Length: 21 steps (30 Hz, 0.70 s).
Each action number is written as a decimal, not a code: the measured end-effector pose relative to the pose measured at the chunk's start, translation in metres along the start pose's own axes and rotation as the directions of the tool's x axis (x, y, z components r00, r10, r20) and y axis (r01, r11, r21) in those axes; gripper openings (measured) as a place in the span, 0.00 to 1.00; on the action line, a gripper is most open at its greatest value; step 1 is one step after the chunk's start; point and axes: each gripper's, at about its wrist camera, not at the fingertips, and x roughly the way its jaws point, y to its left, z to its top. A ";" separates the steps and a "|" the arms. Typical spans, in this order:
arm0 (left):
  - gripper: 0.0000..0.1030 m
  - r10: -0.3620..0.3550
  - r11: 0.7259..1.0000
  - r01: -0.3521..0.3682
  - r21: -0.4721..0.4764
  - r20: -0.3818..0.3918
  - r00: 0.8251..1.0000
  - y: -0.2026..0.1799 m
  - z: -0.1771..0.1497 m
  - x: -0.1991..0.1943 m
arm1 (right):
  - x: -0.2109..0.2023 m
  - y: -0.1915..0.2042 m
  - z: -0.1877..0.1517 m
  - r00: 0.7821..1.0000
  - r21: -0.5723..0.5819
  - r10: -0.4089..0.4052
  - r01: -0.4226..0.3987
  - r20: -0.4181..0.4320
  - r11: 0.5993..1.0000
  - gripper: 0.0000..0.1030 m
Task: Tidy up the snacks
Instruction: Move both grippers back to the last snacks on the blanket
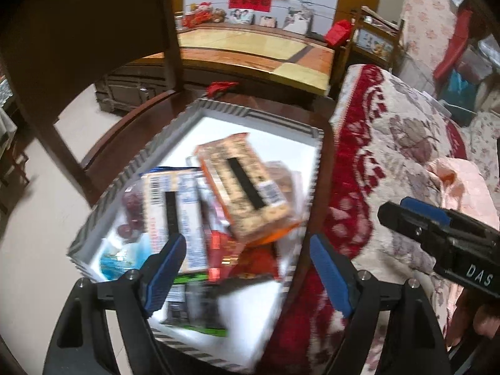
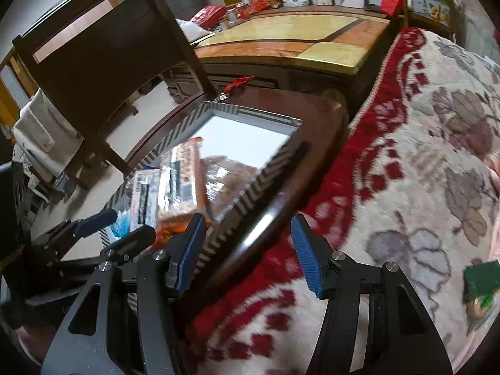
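Observation:
A box with a striped rim [image 1: 225, 107] and a white inside stands on a dark wooden seat [image 1: 125, 125]. Several snack packs lie in it: an orange pack [image 1: 247, 181] on top, a blue and white pack [image 1: 175, 215], a red pack [image 1: 225, 247] and a green and black pack [image 1: 197, 309]. My left gripper [image 1: 247, 268] hangs open above the near end of the box, with nothing between its blue pads. My right gripper [image 2: 248, 250] is open and empty over the seat's right edge, beside the box [image 2: 187, 118]. A green snack pack [image 2: 479, 284] lies on the blanket [image 2: 406, 156] to the right.
A red and cream flowered blanket [image 1: 390, 143] covers a sofa on the right. The chair's dark back [image 1: 78, 31] rises at the left. Behind stands a low table with a yellow and orange top [image 1: 250, 47]. The right gripper [image 1: 397, 211] shows at the right edge.

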 end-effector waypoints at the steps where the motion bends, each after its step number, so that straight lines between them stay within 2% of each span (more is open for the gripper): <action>1: 0.84 -0.012 1.000 0.012 0.006 -0.003 1.000 -0.005 0.000 0.000 | -0.005 -0.005 -0.003 1.000 0.005 -0.007 0.007 0.004 1.000 0.55; 10: 0.85 -0.096 0.989 0.098 0.112 -0.027 0.995 -0.068 -0.005 0.007 | -0.045 -0.069 -0.040 0.997 0.123 -0.077 0.074 0.025 0.990 0.55; 21: 0.86 -0.196 0.950 0.214 0.229 -0.100 0.975 -0.142 -0.018 0.020 | -0.096 -0.151 -0.087 0.977 0.253 -0.212 0.198 0.031 0.947 0.55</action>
